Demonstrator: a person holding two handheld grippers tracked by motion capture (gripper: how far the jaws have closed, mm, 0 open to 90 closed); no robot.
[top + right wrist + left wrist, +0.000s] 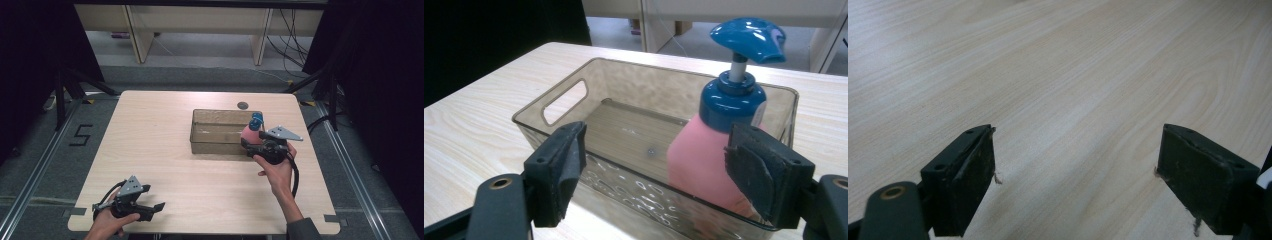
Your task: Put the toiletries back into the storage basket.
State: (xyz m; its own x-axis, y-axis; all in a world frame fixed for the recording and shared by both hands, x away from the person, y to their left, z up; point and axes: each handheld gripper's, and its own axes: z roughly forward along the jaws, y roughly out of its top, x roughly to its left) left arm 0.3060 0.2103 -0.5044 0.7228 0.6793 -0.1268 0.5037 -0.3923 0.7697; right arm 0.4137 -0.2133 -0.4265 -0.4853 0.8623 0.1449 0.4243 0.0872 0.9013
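The pink pump bottle (pixel 702 165) stands inside the clear brown bin (pixel 559 95), at its right end as the high view shows it, near the wall closest to the person. The right gripper (pixel 654 175) sits just outside that wall, and its fingers (pixel 760 175) are spread apart, with nothing pressed between them — the bottle appears between them, but behind the wall. I judge the step in hand is to leave the bottle in the bin and take the gripper away. To do it well, the hand should go straight back and a little up, so the fingers do not catch the rim and drag the bin over the worktop (pixel 160 130). The bottle stands upright, its long axis vertical — the blue pump head (pixel 749 39) is on top, its spout pointing right in the right gripper view. The left gripper (pixel 159 206) rests near the worktop's near left corner, fingers wide open and empty.
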